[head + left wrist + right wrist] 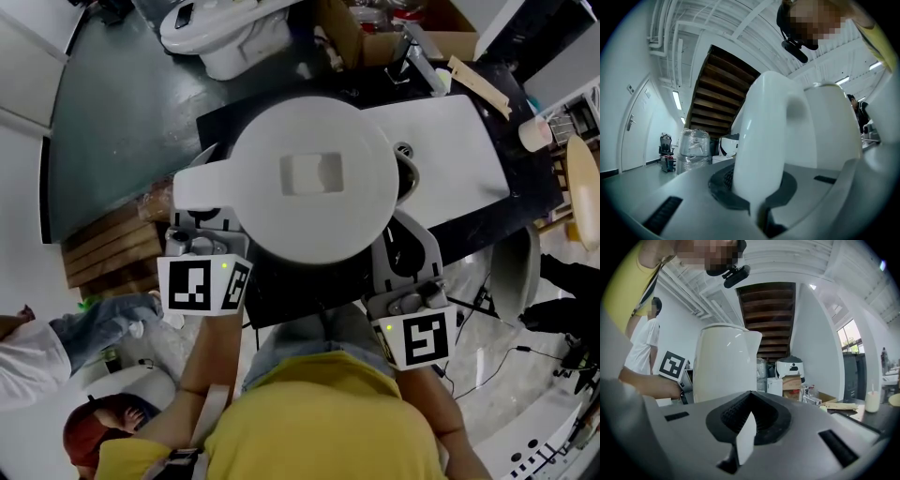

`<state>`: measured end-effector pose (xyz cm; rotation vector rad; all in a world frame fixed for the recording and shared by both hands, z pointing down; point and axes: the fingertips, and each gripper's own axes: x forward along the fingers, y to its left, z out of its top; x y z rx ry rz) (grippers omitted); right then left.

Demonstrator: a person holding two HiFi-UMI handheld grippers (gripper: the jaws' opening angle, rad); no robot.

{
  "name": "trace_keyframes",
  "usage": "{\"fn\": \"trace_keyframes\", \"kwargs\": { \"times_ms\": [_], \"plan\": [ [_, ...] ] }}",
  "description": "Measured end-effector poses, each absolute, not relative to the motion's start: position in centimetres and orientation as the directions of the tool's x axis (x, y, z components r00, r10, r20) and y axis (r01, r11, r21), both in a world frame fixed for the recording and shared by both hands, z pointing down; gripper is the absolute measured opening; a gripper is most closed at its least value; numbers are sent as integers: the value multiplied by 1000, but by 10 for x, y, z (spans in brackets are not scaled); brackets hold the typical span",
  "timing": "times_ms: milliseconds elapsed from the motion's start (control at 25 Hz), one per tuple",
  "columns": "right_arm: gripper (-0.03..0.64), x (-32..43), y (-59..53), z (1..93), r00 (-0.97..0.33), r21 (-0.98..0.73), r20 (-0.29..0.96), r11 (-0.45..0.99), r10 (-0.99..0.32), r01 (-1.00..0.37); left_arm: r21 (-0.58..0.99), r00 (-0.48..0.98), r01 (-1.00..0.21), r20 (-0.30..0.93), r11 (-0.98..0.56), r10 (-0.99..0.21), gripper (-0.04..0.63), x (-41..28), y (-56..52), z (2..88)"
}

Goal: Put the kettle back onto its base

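Observation:
A white kettle (312,173) hangs over the black counter, seen from above with its square lid button. Its base does not show in any view. My left gripper (208,217) is shut on the kettle's handle (202,183). In the left gripper view the handle (764,140) stands upright between the jaws of that gripper (759,206), with the kettle body (829,126) behind it. My right gripper (405,246) sits at the kettle's right side. In the right gripper view it (745,441) is shut on a thin white piece (746,434) that I cannot identify. The kettle (724,362) stands ahead to the left.
A white sink basin (459,141) with a faucet (424,66) lies in the black counter (487,211). A cardboard box (375,37) and a cup (536,134) stand further off. A wooden pallet (112,248) and a seated person (94,431) are at the left.

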<state>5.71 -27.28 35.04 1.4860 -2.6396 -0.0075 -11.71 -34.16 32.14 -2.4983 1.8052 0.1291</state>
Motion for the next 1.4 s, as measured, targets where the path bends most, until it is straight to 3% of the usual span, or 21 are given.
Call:
{"fn": "trace_keyframes", "kwargs": {
  "times_ms": [1400],
  "plan": [
    [8, 66, -305, 393, -483, 45, 137, 493, -865, -869, 27, 313, -949, -24, -313, -950, 18, -109, -368, 380]
  ]
}}
